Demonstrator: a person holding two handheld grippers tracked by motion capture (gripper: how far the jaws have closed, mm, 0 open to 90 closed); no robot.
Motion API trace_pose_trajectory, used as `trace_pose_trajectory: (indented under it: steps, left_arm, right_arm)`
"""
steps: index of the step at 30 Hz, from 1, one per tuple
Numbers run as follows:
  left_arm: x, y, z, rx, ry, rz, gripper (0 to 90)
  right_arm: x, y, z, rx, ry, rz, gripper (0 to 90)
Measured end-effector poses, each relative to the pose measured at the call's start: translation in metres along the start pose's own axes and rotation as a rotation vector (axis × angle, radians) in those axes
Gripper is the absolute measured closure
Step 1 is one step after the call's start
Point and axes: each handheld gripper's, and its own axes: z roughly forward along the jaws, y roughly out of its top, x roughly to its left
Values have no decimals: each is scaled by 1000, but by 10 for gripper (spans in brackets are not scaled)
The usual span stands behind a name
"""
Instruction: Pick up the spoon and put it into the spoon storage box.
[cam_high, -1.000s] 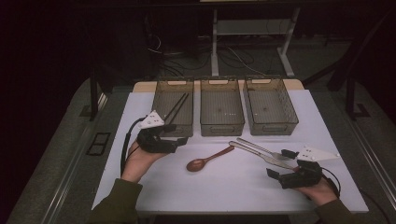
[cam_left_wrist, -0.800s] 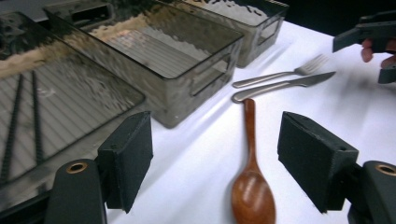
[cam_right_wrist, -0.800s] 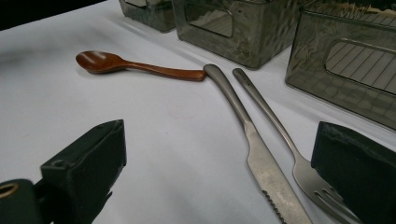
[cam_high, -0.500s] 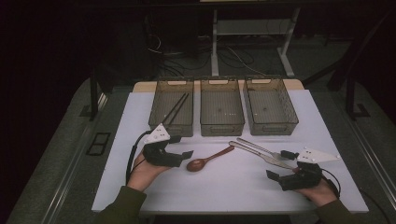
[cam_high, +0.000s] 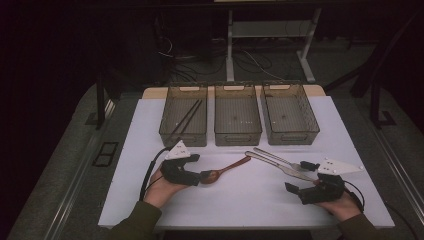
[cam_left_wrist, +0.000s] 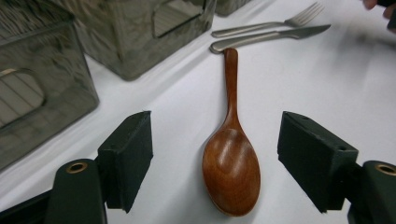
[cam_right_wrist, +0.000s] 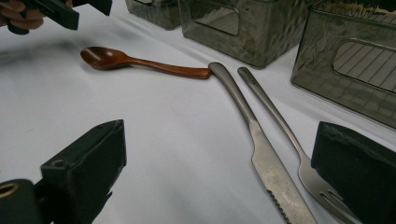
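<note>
the left gripper (cam_high: 204, 176) sits low over the white tabletop (cam_high: 240, 200) with its jaws well apart, the bowl of the brown wooden spoon (cam_left_wrist: 231, 168) lying between them on the table, neither pad touching the wood; it has nothing in its hold. in the left gripper view the spoon's bowl is at about 6 o'clock and its slim handle runs up toward 12, where the handle tip meets the butt of the steel table knife (cam_left_wrist: 268, 38). in the high view that spoon lies near the table's centre, at about 7 o'clock from the middle one of three smoky translucent plastic bins (cam_high: 237, 116) set in a row along the far edge. the left bin (cam_high: 183, 114) holds a pair of dark chopsticks (cam_high: 186, 120) lying aslant. the knife and a steel fork (cam_right_wrist: 299, 158) lie side by side (nearly parallel, handles toward the spoon) at about 3 o'clock from the spoon. the right gripper (cam_high: 302, 190) rests at roughly 4 o'clock on the table, its jaws wide and holding nothing, with the knife blade and the fork tines showing between them in the right gripper view.
</note>
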Motion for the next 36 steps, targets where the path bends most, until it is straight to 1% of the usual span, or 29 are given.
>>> trace_pose_trajectory:
  steps: [6,11,15,19,20,21,23,24,26,29,31,32,33,35,36]
  left_arm:
    - [0,-3,11,41,0,-2,276]
    - [-1,-4,14,67,6,1,284]
    - [-1,-5,16,76,0,-1,288]
    - [-1,-6,19,97,-1,9,291]
    - [-1,-6,20,95,-1,4,294]
    - [-1,-6,20,107,-2,12,296]
    - [-1,-6,22,112,3,2,305]
    - [-1,-7,22,121,2,8,307]
    - [-1,-7,24,118,1,1,312]
    - [-1,-7,25,122,-2,2,320]
    - [-2,-8,27,120,-2,-10,325]
    - [-1,-7,26,145,-5,17,327]
    - [-1,-7,27,144,-6,21,331]
    - [-3,-8,28,151,-4,14,338]
    - [-3,-8,28,154,-3,20,342]
  right_arm:
    - [0,0,0,2,0,1,25]
    - [0,0,0,1,-2,-1,25]
    - [0,0,0,1,-2,-3,26]
    - [0,0,0,2,-3,0,25]
    - [0,0,0,2,-3,-1,25]
    - [0,0,0,3,-4,-1,25]
    - [0,0,0,2,-4,-3,26]
    - [0,0,0,3,-4,-5,25]
    - [0,0,0,3,-5,-6,25]
    - [1,0,0,6,-5,-3,25]
    - [0,0,0,2,-6,-5,25]
    - [0,0,0,3,-6,-4,26]
    - [0,0,0,5,-6,-5,26]
    - [0,0,0,5,-5,-7,25]
    - [0,0,0,4,-6,-7,25]
